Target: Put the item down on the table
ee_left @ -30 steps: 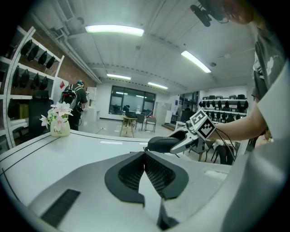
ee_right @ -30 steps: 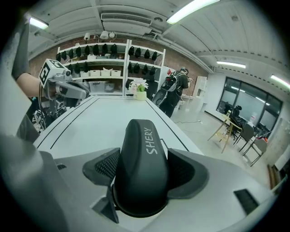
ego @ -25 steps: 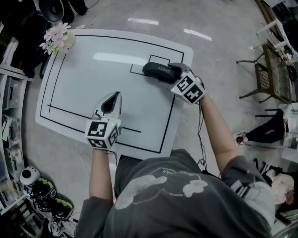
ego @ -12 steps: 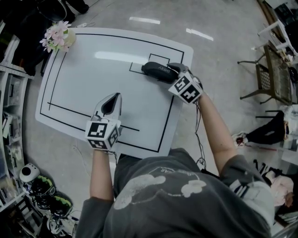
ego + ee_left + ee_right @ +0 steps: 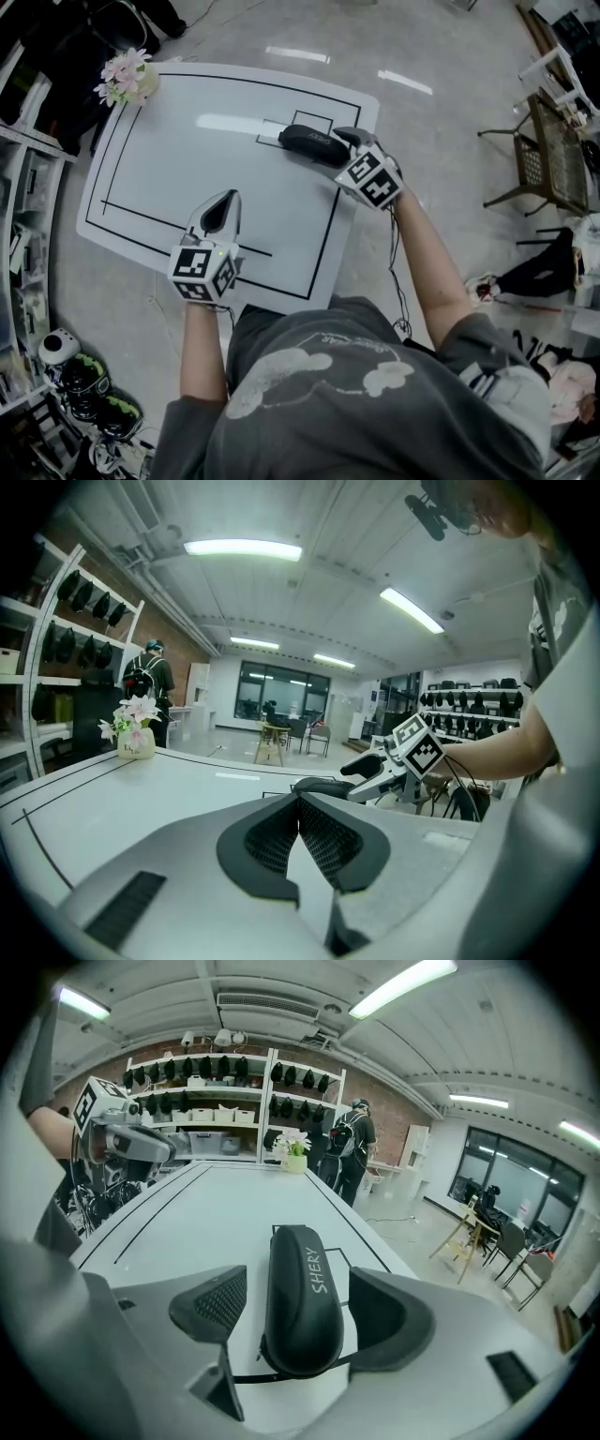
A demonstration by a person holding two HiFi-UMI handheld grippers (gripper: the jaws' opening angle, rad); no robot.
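Note:
A black oblong case [image 5: 309,142] marked SHERY lies on the white table [image 5: 187,159], across a small black-outlined square [image 5: 314,121] near the far right corner. My right gripper [image 5: 332,149] is at the case's near end, open, with the case [image 5: 302,1288] between its jaws and a clear gap beside the left pad [image 5: 217,1304]. My left gripper [image 5: 223,204] hovers over the table's near part, shut on nothing. In the left gripper view, the pads [image 5: 314,832] meet, and the case [image 5: 319,786] and the right gripper [image 5: 375,771] show beyond them.
A small vase of pink flowers [image 5: 127,79] stands at the table's far left corner. Black lines mark a large rectangle on the tabletop. Shelves [image 5: 23,216] run along the left, a chair [image 5: 544,150] stands to the right, and shoes [image 5: 89,384] lie on the floor.
The right gripper and the case have shifted slightly left over the small square. The left gripper has stayed in place.

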